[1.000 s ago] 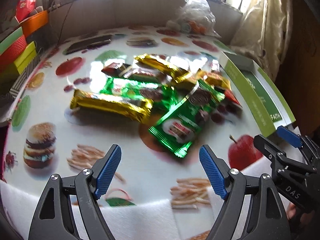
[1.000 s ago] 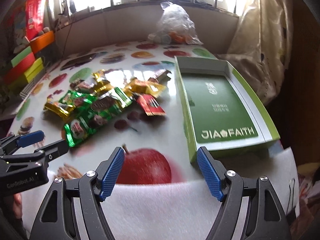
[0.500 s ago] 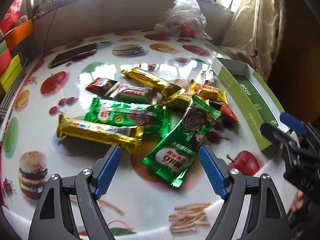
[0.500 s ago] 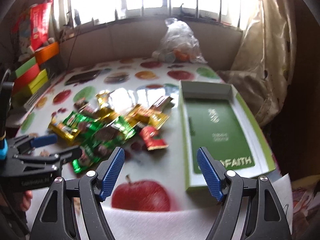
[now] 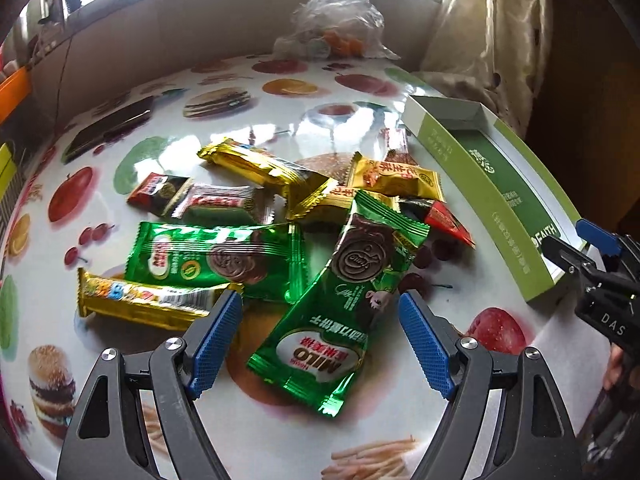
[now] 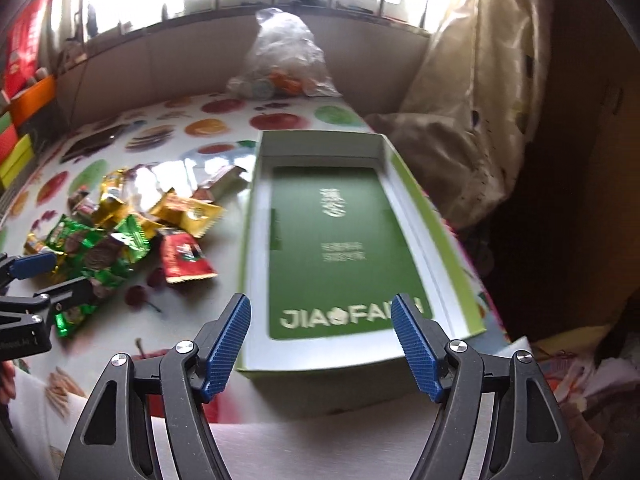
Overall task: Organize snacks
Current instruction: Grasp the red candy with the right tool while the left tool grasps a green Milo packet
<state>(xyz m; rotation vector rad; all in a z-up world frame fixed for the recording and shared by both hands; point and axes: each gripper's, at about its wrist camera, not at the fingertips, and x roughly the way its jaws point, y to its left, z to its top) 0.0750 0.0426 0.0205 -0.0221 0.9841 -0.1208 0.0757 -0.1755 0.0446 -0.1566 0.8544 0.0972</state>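
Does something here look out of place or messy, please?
Yes. The snack packets lie in a loose, overlapping heap on the table, at all angles, while the green box beside them holds no snack. Nothing looks torn or spilled.

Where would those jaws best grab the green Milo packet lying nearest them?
Probably the near sealed end of the Milo packet, approached from above by the left gripper. It lies flat, that end bare on the table; its far end overlaps other snacks.

Home: curtain (image 6: pixel 480 92), fruit-print tablecloth (image 5: pixel 280 88).
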